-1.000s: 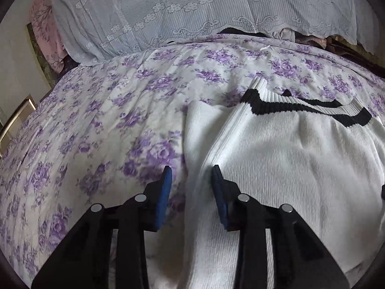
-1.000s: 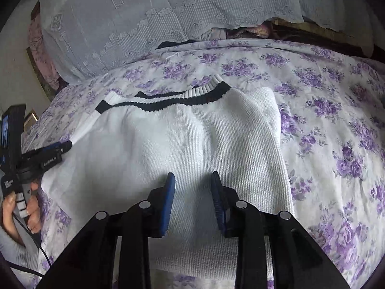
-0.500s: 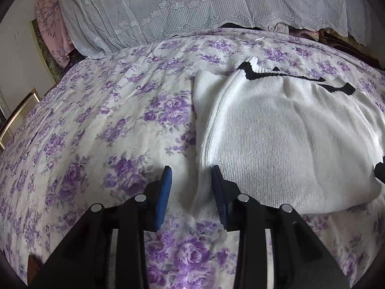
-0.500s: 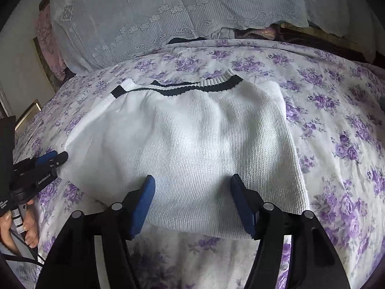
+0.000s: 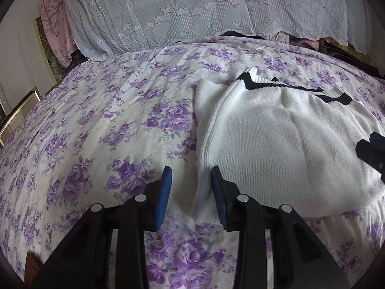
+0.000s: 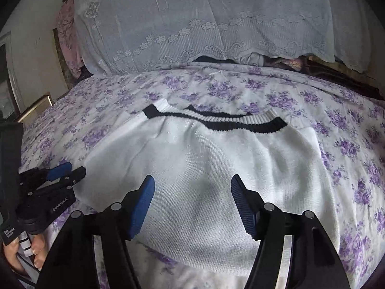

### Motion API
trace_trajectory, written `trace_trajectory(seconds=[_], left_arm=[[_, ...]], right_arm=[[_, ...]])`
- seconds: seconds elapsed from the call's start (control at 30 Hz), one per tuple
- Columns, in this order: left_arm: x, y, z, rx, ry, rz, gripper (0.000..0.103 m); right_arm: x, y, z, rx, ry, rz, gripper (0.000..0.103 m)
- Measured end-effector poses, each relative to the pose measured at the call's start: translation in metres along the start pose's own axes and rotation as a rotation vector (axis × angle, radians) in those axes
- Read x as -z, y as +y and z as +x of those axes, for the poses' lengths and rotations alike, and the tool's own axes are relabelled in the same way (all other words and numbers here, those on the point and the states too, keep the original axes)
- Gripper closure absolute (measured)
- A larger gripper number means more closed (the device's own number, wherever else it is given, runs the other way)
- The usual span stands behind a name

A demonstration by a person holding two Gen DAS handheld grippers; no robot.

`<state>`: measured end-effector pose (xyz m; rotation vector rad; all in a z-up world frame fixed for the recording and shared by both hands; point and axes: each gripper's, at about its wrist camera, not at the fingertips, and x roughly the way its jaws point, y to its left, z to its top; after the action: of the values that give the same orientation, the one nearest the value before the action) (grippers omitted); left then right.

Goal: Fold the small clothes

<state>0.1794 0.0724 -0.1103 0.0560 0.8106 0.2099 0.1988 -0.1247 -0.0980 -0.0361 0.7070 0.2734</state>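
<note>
Right claw (image 6: pixel 192 202) hung spread wide, jaws just opened, nothing pinched, right over the near hem of the sweater (image 6: pixel 216 168), which lay flat on the floral bedspread (image 6: pixel 349 125) with the black-striped collar (image 6: pixel 216 120) pointing away and its long side running left to right. Left claw (image 5: pixel 190 192) sat part-open at the sweater's left edge, a fold of knit between the pads but not visibly squeezed, so looked about equally placed for a lift toward the collar. Only lace-covered pillows (image 5: pixel 192 12) beyond, well clear; nothing blocking really.
</note>
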Motion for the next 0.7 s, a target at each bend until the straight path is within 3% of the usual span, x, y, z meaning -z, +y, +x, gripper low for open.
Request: trace_trajectory(seconds=[0.07, 0.2, 0.33, 0.47, 0.7], left_arm=[[0.0, -0.003, 0.009, -0.001, 0.026, 0.009, 0.069], [0.0, -0.008, 0.009, -0.029, 0.013, 0.036, 0.07], [-0.001, -0.001, -0.001, 0.012, -0.016, -0.004, 0.07], [-0.009, -0.005, -0.011, 0.039, -0.05, 0.0, 0.07], [-0.043, -0.021, -0.008, 0.026, -0.102, 0.028, 0.07]], right_arm=[[0.009, 0.002, 0.021, 0.009, 0.086, -0.021, 0.027], [0.012, 0.004, 0.015, -0.004, 0.063, -0.023, 0.025], [0.014, -0.006, -0.012, 0.001, -0.048, 0.026, 0.026], [0.003, -0.029, -0.032, 0.059, -0.139, 0.098, 0.026], [-0.016, -0.07, -0.022, 0.088, -0.131, 0.22, 0.026]])
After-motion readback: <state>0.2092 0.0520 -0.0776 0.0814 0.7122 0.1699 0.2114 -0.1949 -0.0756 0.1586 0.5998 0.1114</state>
